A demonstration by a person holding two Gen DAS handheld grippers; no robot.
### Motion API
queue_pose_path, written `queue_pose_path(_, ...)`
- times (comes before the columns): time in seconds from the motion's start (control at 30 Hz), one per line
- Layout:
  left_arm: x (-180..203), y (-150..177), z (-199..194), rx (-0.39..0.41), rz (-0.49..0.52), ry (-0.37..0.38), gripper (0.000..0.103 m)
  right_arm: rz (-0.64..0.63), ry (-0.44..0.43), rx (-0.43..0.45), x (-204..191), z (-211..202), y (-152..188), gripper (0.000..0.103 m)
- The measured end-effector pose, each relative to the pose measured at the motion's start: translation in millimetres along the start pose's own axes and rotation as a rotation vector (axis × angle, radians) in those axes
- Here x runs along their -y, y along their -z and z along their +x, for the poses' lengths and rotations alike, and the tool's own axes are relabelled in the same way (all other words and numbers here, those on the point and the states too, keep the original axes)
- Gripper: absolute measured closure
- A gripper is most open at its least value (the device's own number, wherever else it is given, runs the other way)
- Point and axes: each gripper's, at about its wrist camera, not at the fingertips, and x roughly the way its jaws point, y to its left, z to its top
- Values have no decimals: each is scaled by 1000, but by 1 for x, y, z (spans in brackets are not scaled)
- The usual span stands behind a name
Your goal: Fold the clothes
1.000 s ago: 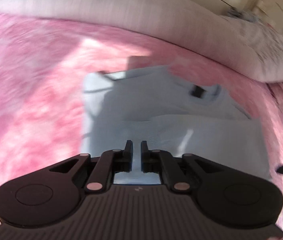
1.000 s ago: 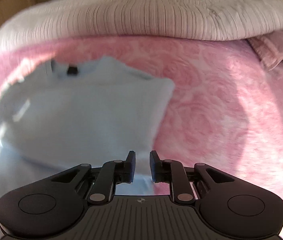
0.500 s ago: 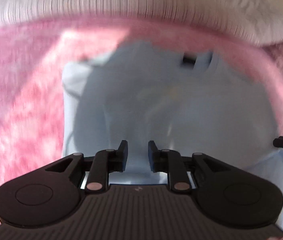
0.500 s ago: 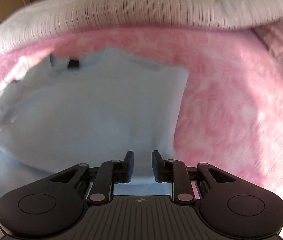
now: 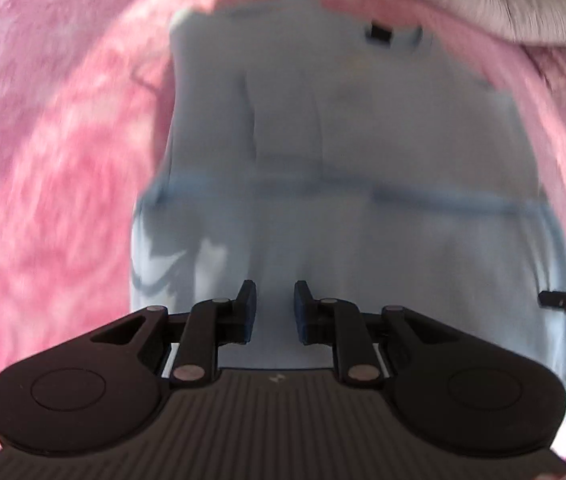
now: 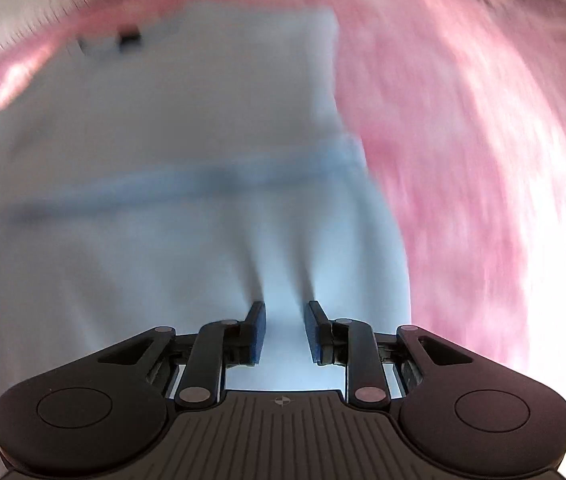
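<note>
Left wrist view: looks steeply down past the left gripper (image 5: 275,308), close over the light-blue garment (image 5: 363,140) on the pink blanket (image 5: 51,160). Right wrist view: same steep, close look past the right gripper (image 6: 285,330). Shared: garment (image 6: 163,140), its dark neck label (image 5: 379,33), blanket.

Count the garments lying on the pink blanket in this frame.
1. A light blue shirt, already partly folded, lies spread on the pink blanket, directly below both grippers; the right wrist view shows the same shirt. Anything beyond the blurred edges may be hidden.
</note>
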Motion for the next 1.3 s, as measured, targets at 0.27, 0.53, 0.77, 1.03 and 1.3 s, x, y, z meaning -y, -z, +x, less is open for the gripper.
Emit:
queue_pose_path(0.27,-6,35,-28,-60,3,22,87,41,-4,-36,-15,-33,45,77)
queue_pose_path(0.53,19,33,-71,-81,-26,20,87,51,-24,-107,-18,-62,42,77)
queue_pose_path(0.77,71,31,-139,-2,-43,-42,80,47,-118,-36,-19,-128,24,60)
queue_pose_path(1.03,142,81,-222,124,-62,-115,73,-105,-119,55,-5,-218,66,55)
queue_pose_path(1.3,210,150,-284,189,-87,-158,70,-143,-146,98,31,-281,136,55)
